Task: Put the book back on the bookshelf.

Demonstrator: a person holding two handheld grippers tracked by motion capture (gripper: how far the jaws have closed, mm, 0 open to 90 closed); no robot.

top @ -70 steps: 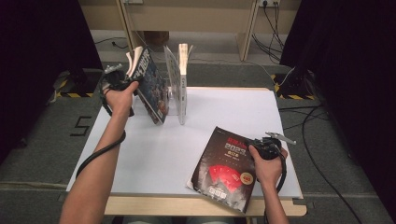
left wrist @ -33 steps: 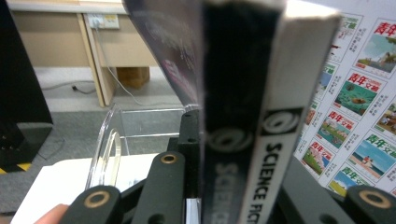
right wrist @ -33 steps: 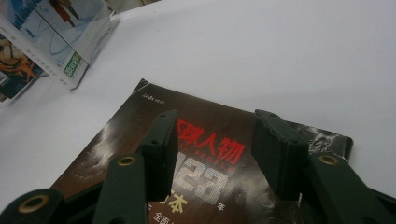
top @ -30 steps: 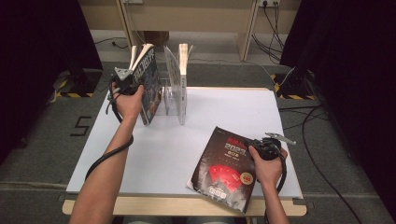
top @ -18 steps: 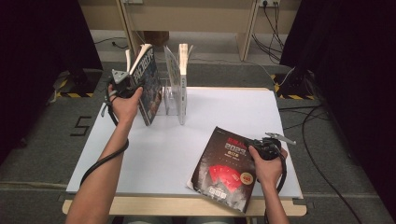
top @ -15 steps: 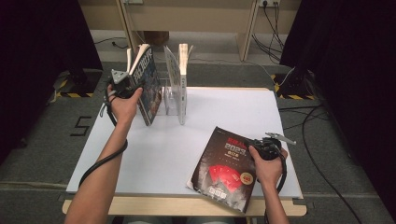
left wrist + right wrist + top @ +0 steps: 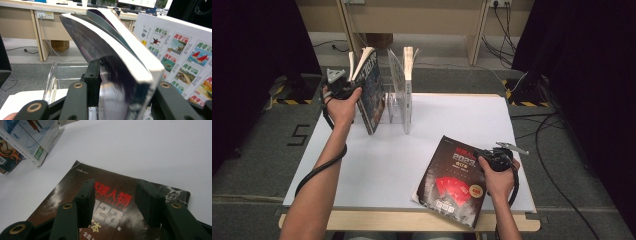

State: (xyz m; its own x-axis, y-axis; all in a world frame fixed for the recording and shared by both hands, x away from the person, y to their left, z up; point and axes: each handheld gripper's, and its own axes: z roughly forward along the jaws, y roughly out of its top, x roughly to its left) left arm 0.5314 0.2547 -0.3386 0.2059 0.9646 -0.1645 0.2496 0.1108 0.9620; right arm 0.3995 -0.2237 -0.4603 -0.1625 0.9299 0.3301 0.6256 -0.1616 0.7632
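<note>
left hand-held gripper (image 7: 343, 89) is standing the dark magazine (image 7: 371, 92) upright at the left slot of the clear acrylic rack (image 7: 398, 95), far left on the desk (image 7: 377, 160); its jaws have just been opening and are now sitting slack around the spine. versus earlier frames the magazine is standing straighter, closer against the rack. right hand-held gripper (image 7: 113, 200), jaws spread, is hovering over the red-and-black magazine (image 7: 454, 177) lying flat near right, not yet filed.

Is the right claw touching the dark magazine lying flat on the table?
Cannot tell. In the right gripper view the right claw stands open over the dark magazine, but its tips' contact with the cover is not plain.
</note>
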